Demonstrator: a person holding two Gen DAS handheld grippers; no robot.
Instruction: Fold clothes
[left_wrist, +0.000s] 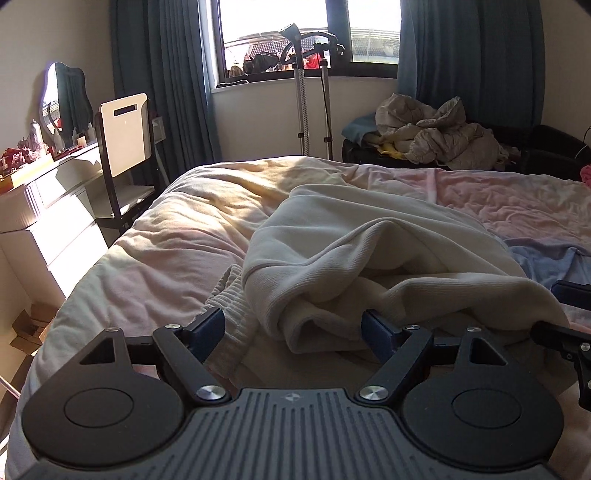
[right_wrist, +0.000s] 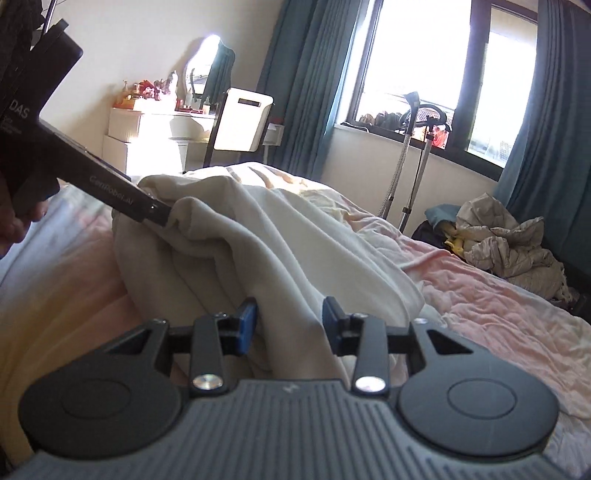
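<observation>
In front of me lies a cream-white garment of thick soft knit fabric (left_wrist: 369, 251), crumpled in a loose heap on the bed. Its cloth rises in big rounded folds, and one fold hangs over like a small arch with shadow under it. On the left side a ribbed, gathered band (left_wrist: 236, 295) of it shows. The near edge is bunched up; the far part spreads flatter.

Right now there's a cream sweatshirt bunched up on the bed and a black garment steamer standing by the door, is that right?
Not quite. The cream sweatshirt does lie bunched on the bed, but the garment steamer stands by the window, between the blue curtains, not by a door. The left wrist view shows it.
</observation>
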